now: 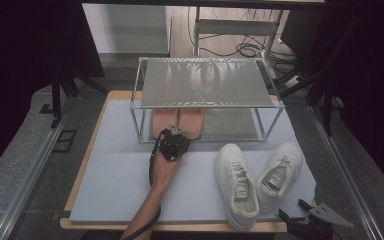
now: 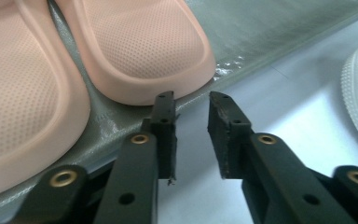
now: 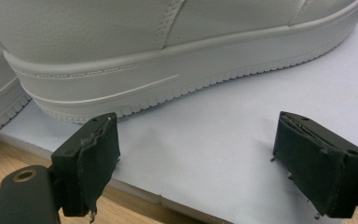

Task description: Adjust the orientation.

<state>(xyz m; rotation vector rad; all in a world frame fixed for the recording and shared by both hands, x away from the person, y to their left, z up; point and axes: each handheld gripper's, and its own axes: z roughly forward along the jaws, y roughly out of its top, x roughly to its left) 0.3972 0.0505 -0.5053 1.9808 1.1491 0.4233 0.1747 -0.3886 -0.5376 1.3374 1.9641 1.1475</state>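
Two pairs of shoes sit on a pale mat covering a bench (image 1: 87, 172). A pair of pink slippers (image 1: 177, 122) already lies on the lower shelf of a metal shoe rack (image 1: 205, 80) at the back, side by side. The left gripper (image 1: 175, 134) hovers just in front of them, its jaws a little apart with nothing between them; it looks to have let go. A pair of white sneakers (image 1: 255, 177) stands on the mat near the front right, not yet shelved. The right gripper (image 1: 307, 215) waits beside their heels, jaws wide apart and empty. Small tags on the sneaker tongues are too small to read; no other writing shows.
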